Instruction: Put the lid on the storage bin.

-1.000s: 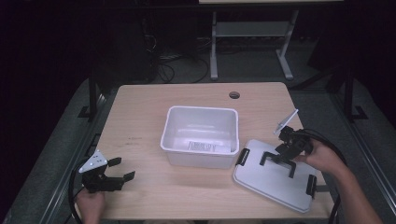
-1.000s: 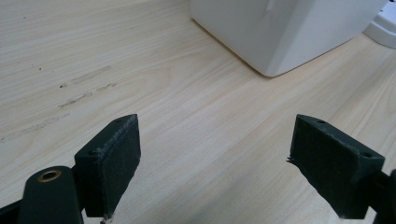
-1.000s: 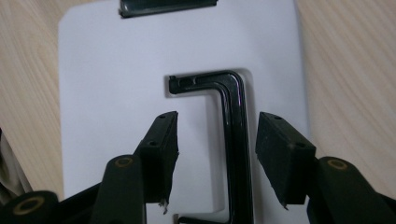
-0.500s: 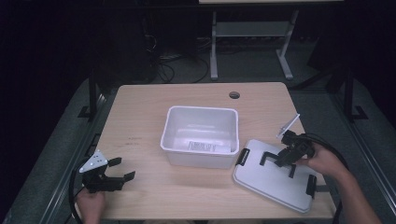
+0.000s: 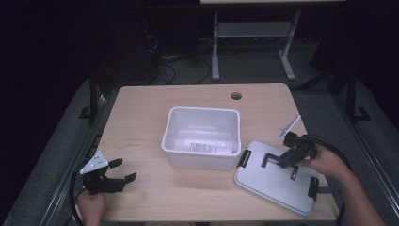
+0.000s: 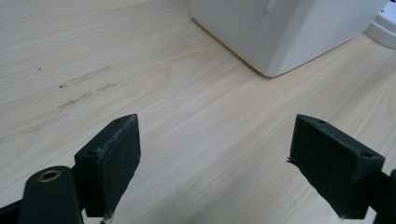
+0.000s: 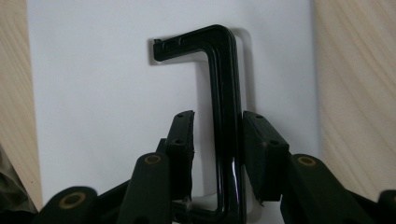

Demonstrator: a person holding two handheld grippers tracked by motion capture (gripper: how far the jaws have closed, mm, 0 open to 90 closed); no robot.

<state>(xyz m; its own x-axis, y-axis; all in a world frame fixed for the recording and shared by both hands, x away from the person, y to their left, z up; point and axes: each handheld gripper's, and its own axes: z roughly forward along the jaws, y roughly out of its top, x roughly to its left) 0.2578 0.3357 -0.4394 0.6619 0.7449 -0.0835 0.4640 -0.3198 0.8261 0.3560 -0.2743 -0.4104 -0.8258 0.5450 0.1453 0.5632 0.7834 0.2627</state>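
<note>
A white lid (image 5: 275, 183) with a black handle (image 5: 268, 157) lies flat on the table, right of an empty white bin (image 5: 201, 136). My right gripper (image 5: 283, 160) is low over the lid. In the right gripper view its jaws straddle the handle's long bar (image 7: 224, 70): the right pad (image 7: 261, 144) touches the bar and the left pad stands a sliver off it, so the right gripper (image 7: 219, 116) is narrowly open. My left gripper (image 5: 123, 170) rests near the table's front left corner, wide open (image 6: 217, 135) over bare wood, with nothing between its pads.
Black clips (image 5: 244, 158) sit on the lid's short ends. The bin's corner (image 6: 280, 28) and the lid's edge (image 6: 385, 28) lie ahead of the left gripper. A cable hole (image 5: 236, 96) is in the tabletop at the back. A person's hands hold both grippers.
My right gripper has come down and slightly left onto the lid's handle, with its jaws now either side of the bar. The left gripper, bin and lid have not moved.
</note>
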